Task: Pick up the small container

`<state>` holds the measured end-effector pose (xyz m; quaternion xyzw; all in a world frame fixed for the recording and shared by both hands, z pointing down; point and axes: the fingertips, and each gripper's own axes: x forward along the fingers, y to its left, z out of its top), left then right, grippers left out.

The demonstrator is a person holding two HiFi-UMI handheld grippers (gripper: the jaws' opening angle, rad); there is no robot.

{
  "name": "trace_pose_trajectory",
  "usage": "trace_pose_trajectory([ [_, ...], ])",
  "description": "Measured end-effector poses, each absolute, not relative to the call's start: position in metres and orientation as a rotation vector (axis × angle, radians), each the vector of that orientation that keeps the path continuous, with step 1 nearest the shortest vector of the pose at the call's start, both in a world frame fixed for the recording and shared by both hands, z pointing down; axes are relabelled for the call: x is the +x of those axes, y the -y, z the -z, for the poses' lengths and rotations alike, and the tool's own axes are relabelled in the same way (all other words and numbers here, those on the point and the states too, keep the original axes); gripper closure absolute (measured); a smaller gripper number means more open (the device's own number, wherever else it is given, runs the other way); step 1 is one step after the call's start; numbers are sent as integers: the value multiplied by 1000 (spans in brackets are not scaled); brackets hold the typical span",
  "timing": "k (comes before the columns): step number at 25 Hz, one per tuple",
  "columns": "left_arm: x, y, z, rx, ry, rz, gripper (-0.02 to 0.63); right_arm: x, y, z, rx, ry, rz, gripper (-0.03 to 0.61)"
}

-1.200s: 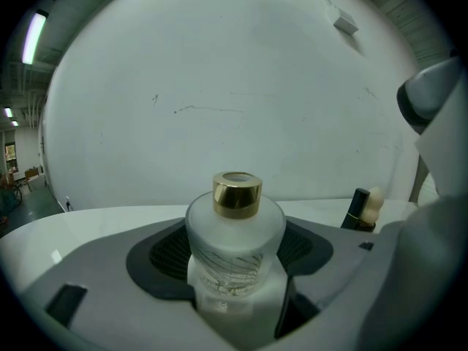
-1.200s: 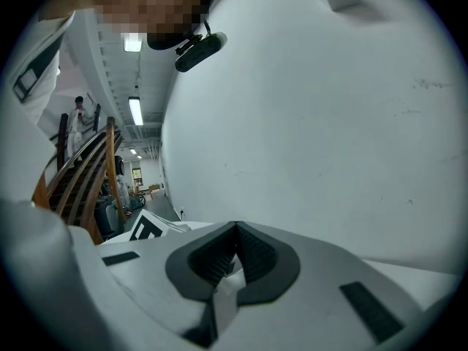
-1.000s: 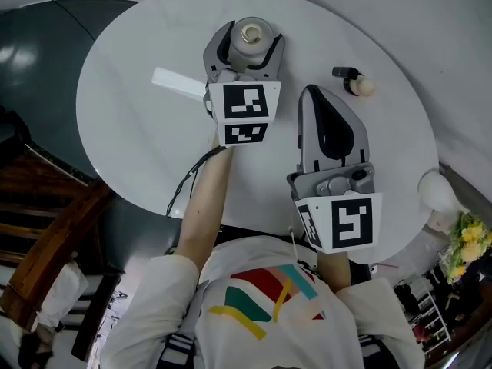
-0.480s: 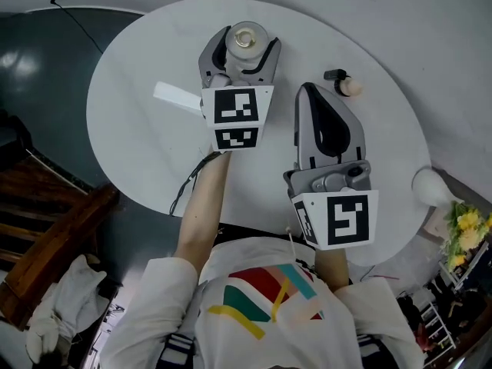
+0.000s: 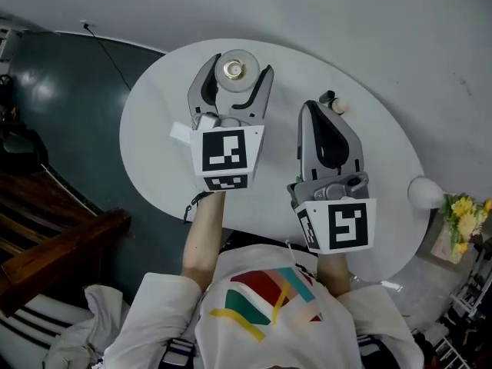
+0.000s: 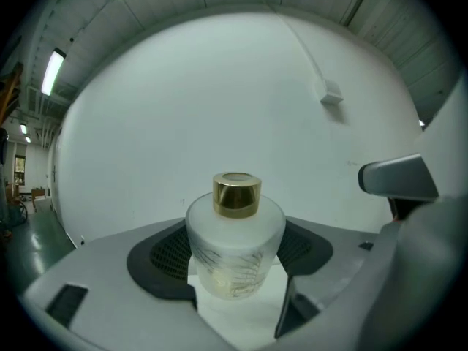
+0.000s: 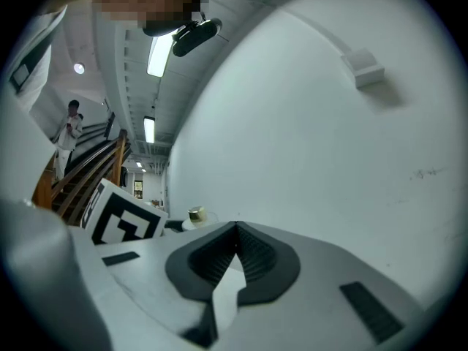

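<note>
The small container (image 5: 244, 83) is a frosted white jar with a gold cap. My left gripper (image 5: 238, 68) is shut on its body and holds it upright over the far side of the round white table (image 5: 154, 152). The left gripper view shows the small container (image 6: 235, 232) pinched between the dark pads (image 6: 164, 254), with only white wall behind it. My right gripper (image 5: 311, 108) hovers over the table to the right, shut on nothing; in the right gripper view its jaws (image 7: 235, 229) meet tip to tip.
A little black-and-cream object (image 5: 332, 102) lies on the table beyond the right gripper. A white card (image 5: 181, 131) peeks out from under the left gripper. A white round lamp (image 5: 425, 192) and yellow flowers (image 5: 461, 214) stand at the right. Wooden stairs (image 5: 46, 237) lie lower left.
The left gripper has come up with the container still clamped and now covers part of the white card. The table looks smaller and farther away. The right gripper stays shut.
</note>
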<state>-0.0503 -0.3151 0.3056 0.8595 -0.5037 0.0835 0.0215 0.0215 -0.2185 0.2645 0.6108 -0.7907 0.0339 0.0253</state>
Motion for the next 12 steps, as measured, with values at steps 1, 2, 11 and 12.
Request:
trace_pose_trajectory([
  [1,-54,307,-294,2678,1575,-250,267,19,213,-260,1883,2447,-75,567],
  [2,-58,298,-284,2685,1585,-244,267,16,206,-256,1876,2446,-50,568],
  [11,-84,213,-246,2650,1649,-227,267,8,158,-234,1846,2491,25,567],
  [12,-87,205,-246,2650,1657,-229,267,7,154,-234,1848,2495,26,567],
])
